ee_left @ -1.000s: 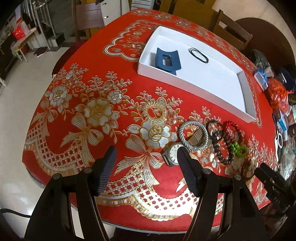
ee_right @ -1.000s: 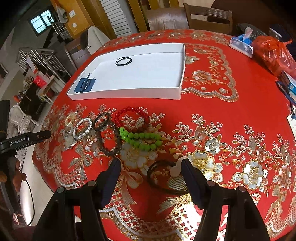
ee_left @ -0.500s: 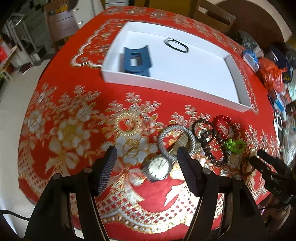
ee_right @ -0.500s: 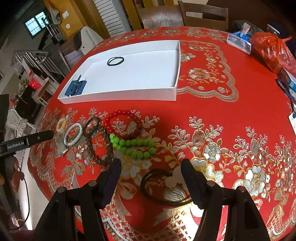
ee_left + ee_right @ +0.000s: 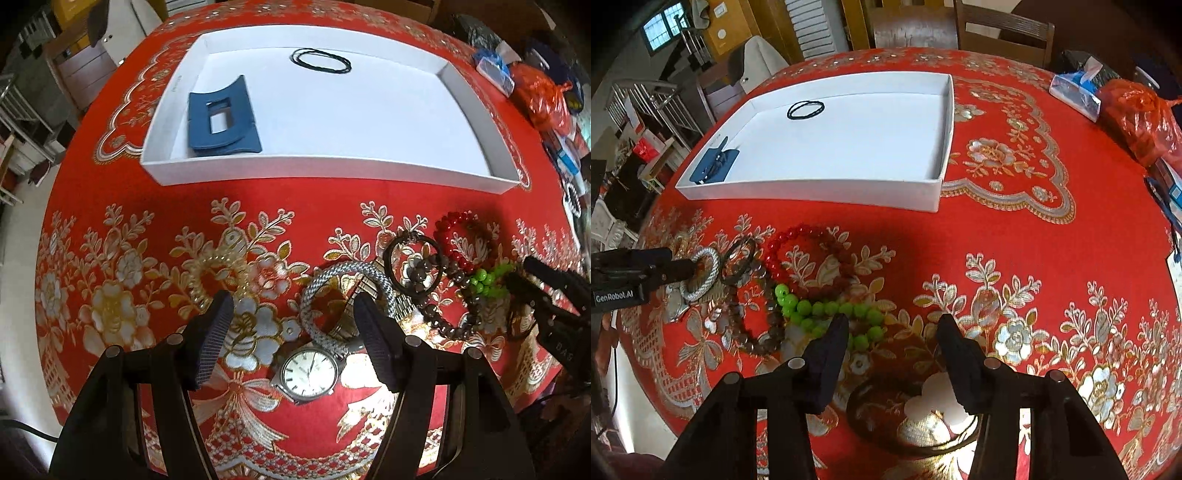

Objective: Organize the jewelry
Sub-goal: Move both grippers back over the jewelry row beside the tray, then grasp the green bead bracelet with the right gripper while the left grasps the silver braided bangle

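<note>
a: which piece are you lined up on with the left gripper (image 5: pixel 291 328)?

b: the wristwatch (image 5: pixel 309 373). its face lies on the cloth just below and between your two fingers, slightly toward the right one, and its metal band runs up and to the right, under the silver braided bangle (image 5: pixel 343 302). so the long axis goes diagonally away from you, not across your jaws.

a: and the fingers?

b: spread wide, nothing in them. the right finger (image 5: pixel 373 343) hangs over the band and the bangle's edge; the left finger (image 5: pixel 214 339) is nearer the coiled gold hair tie (image 5: pixel 216 280). i judge you need to come down a little toward yourself to straddle the case and not the bangle.

a: what about your right gripper (image 5: pixel 892 345)?

b: also wide open and empty. the dark ring with the white charm (image 5: pixel 912 413) lies on the cloth just below its fingers, and the green bead bracelet (image 5: pixel 827 314) sits by its left fingertip. for the watch, your left hand is clearly nearer.

a: where does it all go?

b: into the white tray (image 5: pixel 332 175) beyond the row, which already holds a blue clip (image 5: pixel 221 118) and a black band (image 5: pixel 320 61).
</note>
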Available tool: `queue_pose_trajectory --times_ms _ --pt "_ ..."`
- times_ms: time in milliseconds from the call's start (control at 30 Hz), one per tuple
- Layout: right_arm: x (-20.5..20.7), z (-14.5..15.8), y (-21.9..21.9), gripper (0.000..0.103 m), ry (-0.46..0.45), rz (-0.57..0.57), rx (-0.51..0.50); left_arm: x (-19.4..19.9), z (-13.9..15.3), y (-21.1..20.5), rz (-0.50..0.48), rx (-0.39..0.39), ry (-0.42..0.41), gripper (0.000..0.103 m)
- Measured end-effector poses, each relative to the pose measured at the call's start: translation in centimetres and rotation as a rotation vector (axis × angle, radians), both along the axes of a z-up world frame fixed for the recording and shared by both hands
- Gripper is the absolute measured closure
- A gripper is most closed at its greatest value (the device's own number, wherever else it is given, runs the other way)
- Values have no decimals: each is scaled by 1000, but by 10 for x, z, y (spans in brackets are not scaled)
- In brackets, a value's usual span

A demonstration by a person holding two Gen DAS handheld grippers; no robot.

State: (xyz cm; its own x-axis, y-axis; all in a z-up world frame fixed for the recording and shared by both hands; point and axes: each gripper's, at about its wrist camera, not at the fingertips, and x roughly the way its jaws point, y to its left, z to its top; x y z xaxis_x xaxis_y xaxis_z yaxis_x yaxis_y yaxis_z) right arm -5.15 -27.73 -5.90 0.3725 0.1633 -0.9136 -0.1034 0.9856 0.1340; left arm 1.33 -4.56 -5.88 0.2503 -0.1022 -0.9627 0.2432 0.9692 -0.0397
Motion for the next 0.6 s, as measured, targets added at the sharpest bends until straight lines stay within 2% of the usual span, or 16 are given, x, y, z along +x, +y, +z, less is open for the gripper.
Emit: queue_pose_trajectory --times_ms 167,200,233,267,300,333,367,467,533,600 --pt "3 -3 6 60 3 33 -28 4 -5 -12 -38 38 -15 36" --pt "3 -3 8 67 -3 38 -46 4 -7 -14 -43 44 -14 38" --pt "4 -3 9 77 -8 42 -65 5 -9 -16 -48 50 -16 40" --pt "4 -3 10 84 -12 46 -82 8 -9 -21 -49 61 -25 50" --pt "5 -3 10 95 -16 50 -83 8 -10 -23 -51 63 -34 64" --pt "5 -3 9 94 -17 50 -84 9 -10 -22 -50 43 -33 73" --pt "5 -3 8 94 -19 51 -79 10 -9 -23 -41 37 -33 88" --pt "4 3 1 94 -29 36 -40 20 -6 -17 -19 -2 -7 89" --pt "3 14 -6 94 -47 15 7 23 0 -8 2 -44 1 97" --pt "4 28 -9 94 -73 11 38 24 7 -4 10 -61 -10 97"
